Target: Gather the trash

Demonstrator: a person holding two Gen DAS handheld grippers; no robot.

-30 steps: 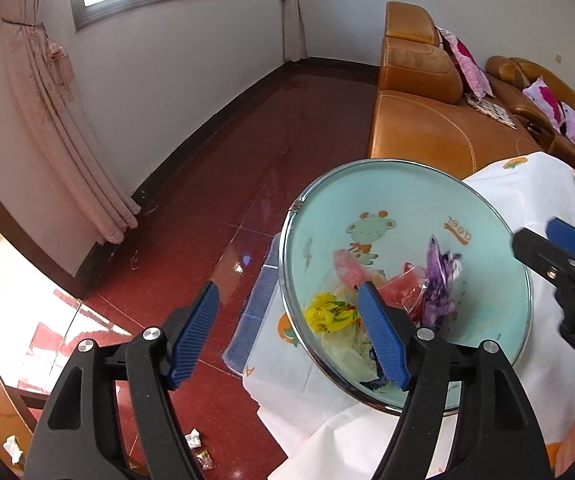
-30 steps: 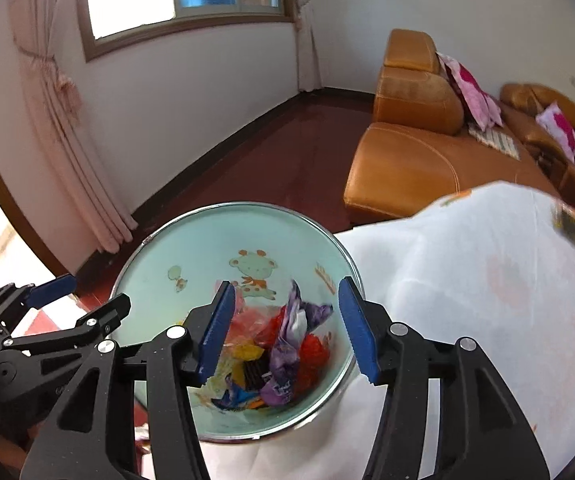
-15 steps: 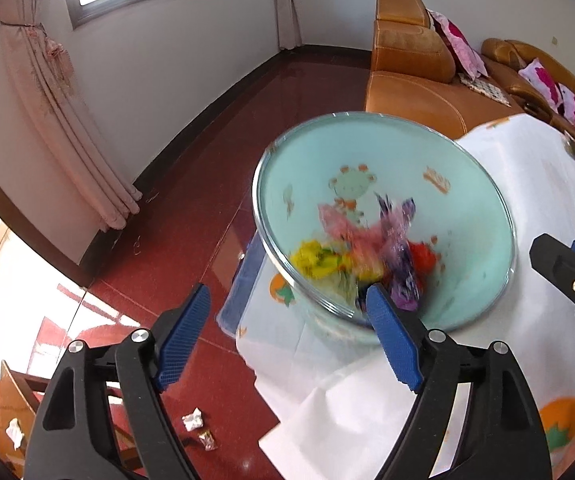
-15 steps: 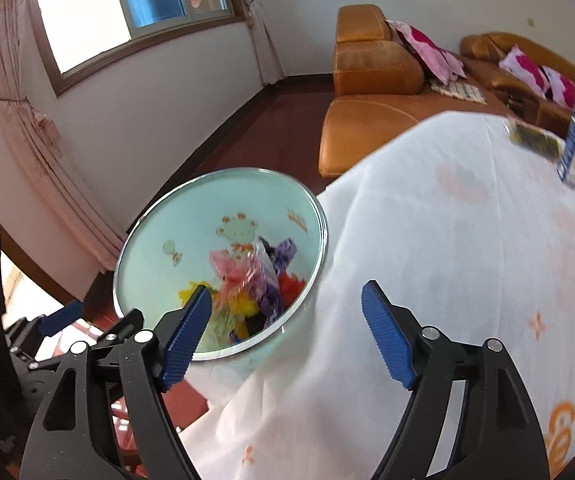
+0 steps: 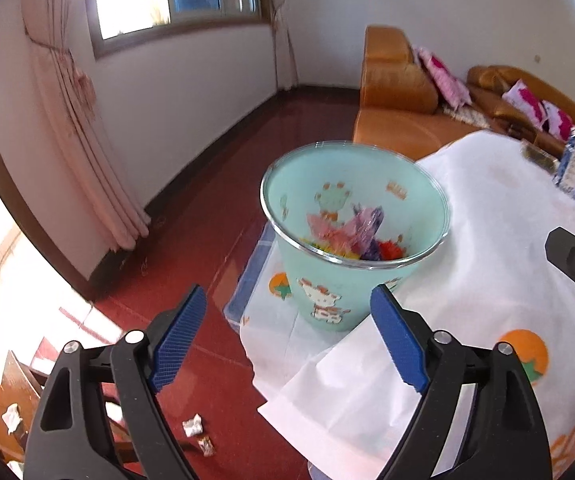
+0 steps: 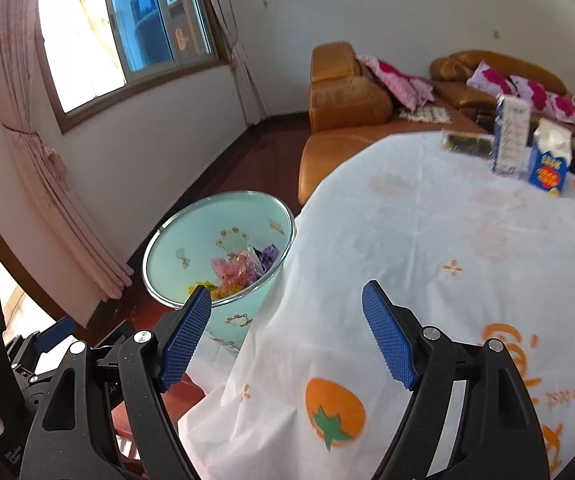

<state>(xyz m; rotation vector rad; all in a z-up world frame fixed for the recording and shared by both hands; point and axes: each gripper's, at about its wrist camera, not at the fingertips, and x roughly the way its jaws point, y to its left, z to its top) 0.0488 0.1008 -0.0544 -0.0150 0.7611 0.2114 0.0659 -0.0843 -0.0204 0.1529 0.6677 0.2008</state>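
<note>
A mint-green trash bin [image 5: 327,300] with cartoon prints stands beside the table, and colourful wrappers [image 5: 351,232] lie inside it. The right wrist view shows the same bin [image 6: 191,240] at lower left. My left gripper [image 5: 287,336] hangs back from the bin; its jaws are opening with nothing between them. My right gripper [image 6: 287,336] is open and empty above the tablecloth [image 6: 427,248]. Two crumpled scraps [image 5: 192,426] lie on the red floor at lower left. The left gripper's tip [image 6: 53,328] shows at the right wrist view's left edge.
A white tablecloth with orange fruit prints [image 5: 487,280] drapes over the table edge. Blue-and-white cartons [image 6: 511,140] and a small dark tray [image 6: 467,144] stand at the table's far side. An orange sofa [image 6: 347,104] with pink cushions is behind, and pink curtains [image 5: 79,140] hang by the window.
Both grippers have drawn back and up from the bin, which now looks smaller and farther. Both pairs of jaws stand wider. The right view has swung toward the table.
</note>
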